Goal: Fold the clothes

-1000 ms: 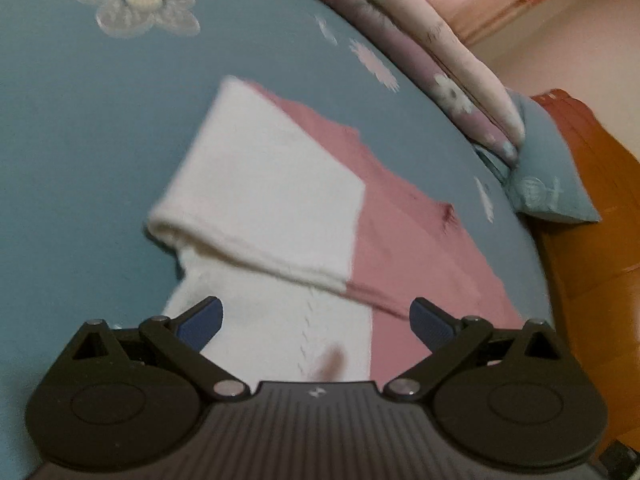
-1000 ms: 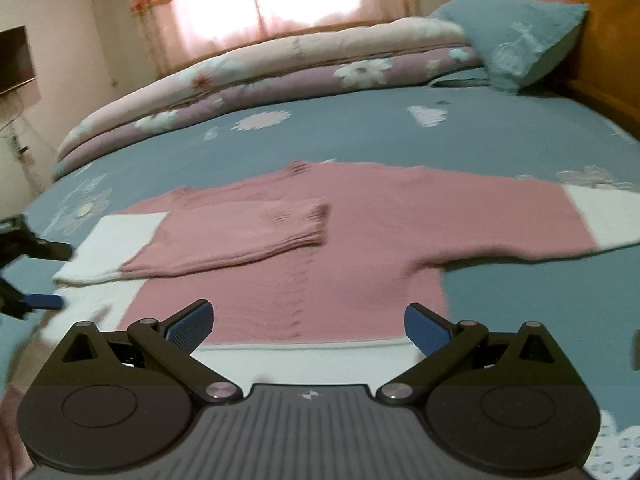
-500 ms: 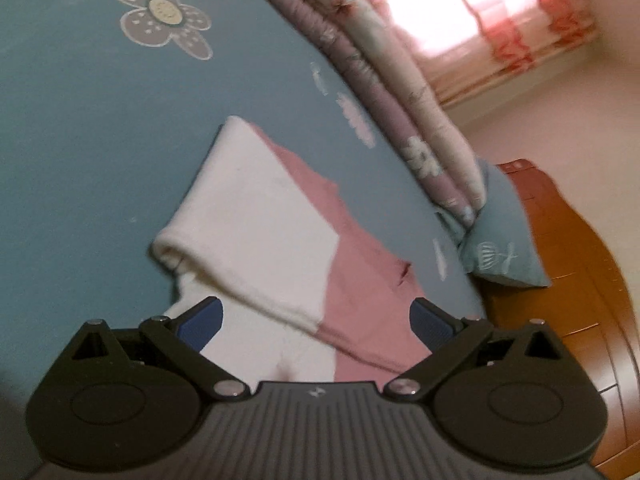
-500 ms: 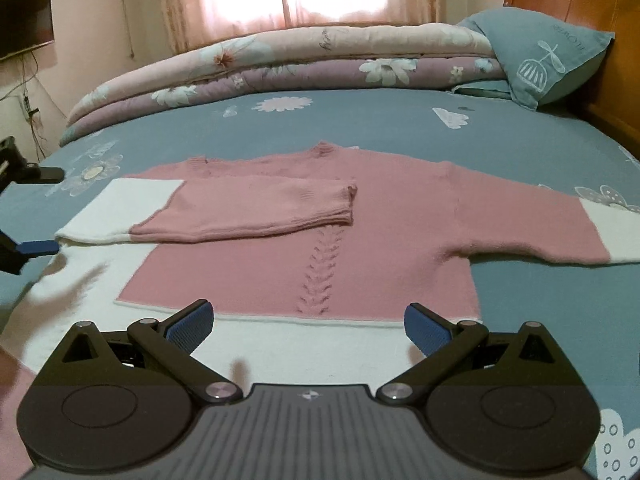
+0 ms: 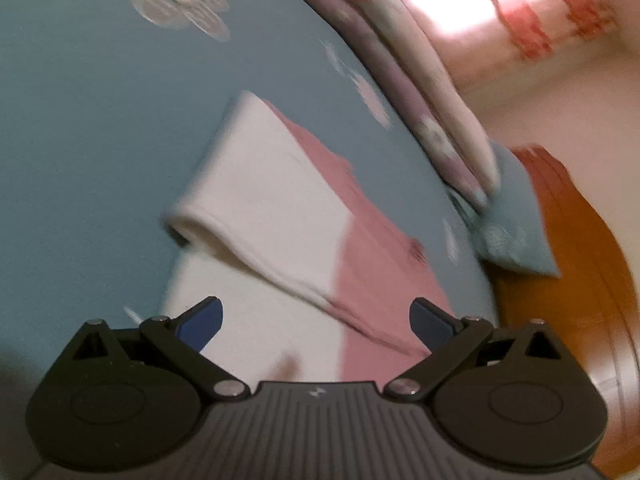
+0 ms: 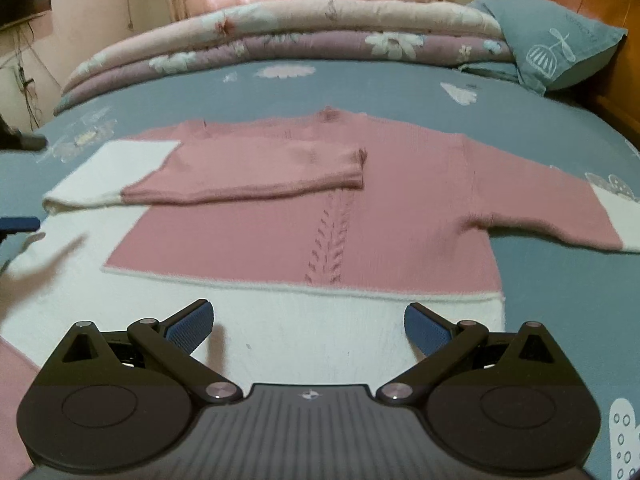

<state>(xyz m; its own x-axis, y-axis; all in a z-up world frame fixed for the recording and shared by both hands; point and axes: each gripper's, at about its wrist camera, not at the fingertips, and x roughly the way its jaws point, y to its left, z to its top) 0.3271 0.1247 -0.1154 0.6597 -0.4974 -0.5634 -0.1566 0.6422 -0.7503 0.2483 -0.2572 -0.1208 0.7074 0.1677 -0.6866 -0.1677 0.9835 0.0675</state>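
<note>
Pink-and-white sweater (image 6: 400, 200) spread flat mid-bed (image 6: 360, 84), one sleeve (image 6: 248, 176) folded across its chest. Left gripper (image 5: 316, 320) and right gripper (image 6: 308, 324) hovering at the white hem, jaws released, grasping nothing.

left wrist: low, close, tilted over sweater (image 5: 280, 216) cuff | right wrist: hem-side, facing window | shared: folded sleeve (image 6: 240, 172)

sweater (image 6: 400, 200) on bed (image 6: 360, 84) (quilt (image 6: 280, 36) behind)
</note>
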